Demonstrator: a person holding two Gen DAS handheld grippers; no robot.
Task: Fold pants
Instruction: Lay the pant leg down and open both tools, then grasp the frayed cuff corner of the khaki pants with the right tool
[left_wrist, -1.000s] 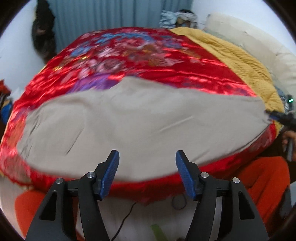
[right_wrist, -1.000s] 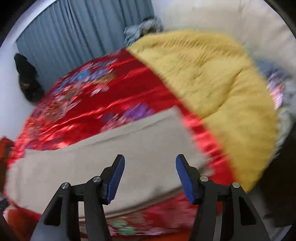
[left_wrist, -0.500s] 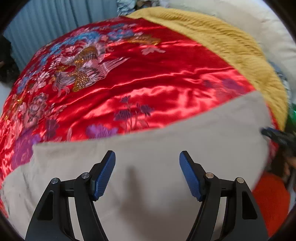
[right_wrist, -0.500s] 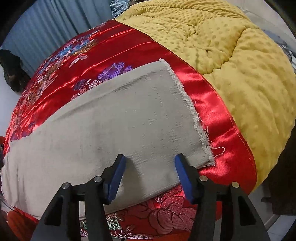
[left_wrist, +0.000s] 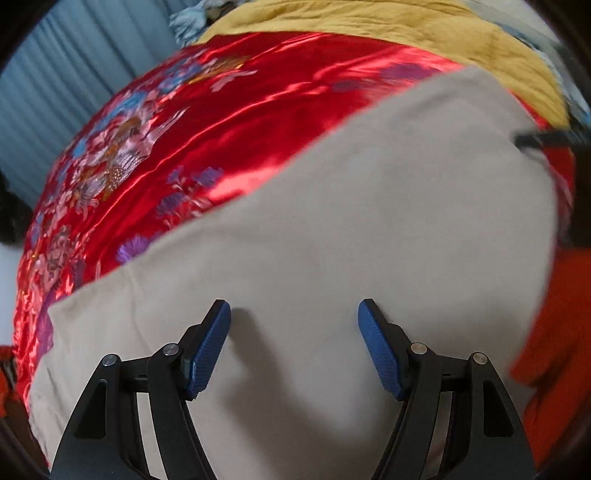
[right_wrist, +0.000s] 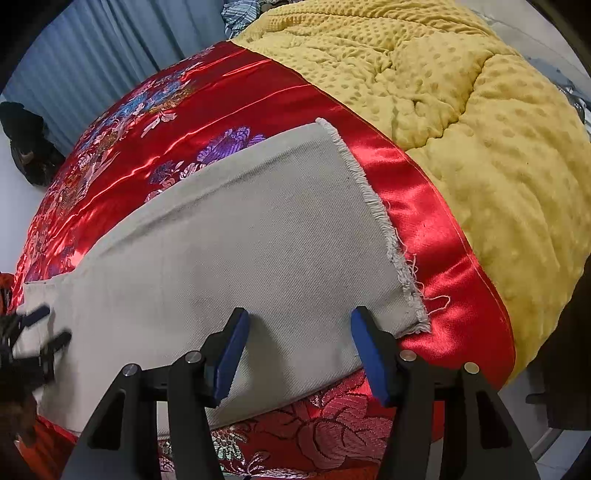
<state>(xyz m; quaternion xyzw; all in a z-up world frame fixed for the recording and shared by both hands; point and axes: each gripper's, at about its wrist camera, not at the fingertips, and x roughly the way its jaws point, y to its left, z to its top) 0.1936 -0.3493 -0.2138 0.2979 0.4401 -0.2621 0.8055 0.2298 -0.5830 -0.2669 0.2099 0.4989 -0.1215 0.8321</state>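
Both the left gripper and right gripper hang wide-jawed over the pants, whose waist end is cut off from view.

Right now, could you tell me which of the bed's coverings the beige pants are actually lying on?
The pants lie on the red floral satin cover, not the yellow dotted blanket, which sits beyond their frayed hem, separated by a red strip.

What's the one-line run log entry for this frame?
left gripper: open, over beige twill pants | right gripper: open, near frayed hem | surface: red floral satin bedspread | fold: not started
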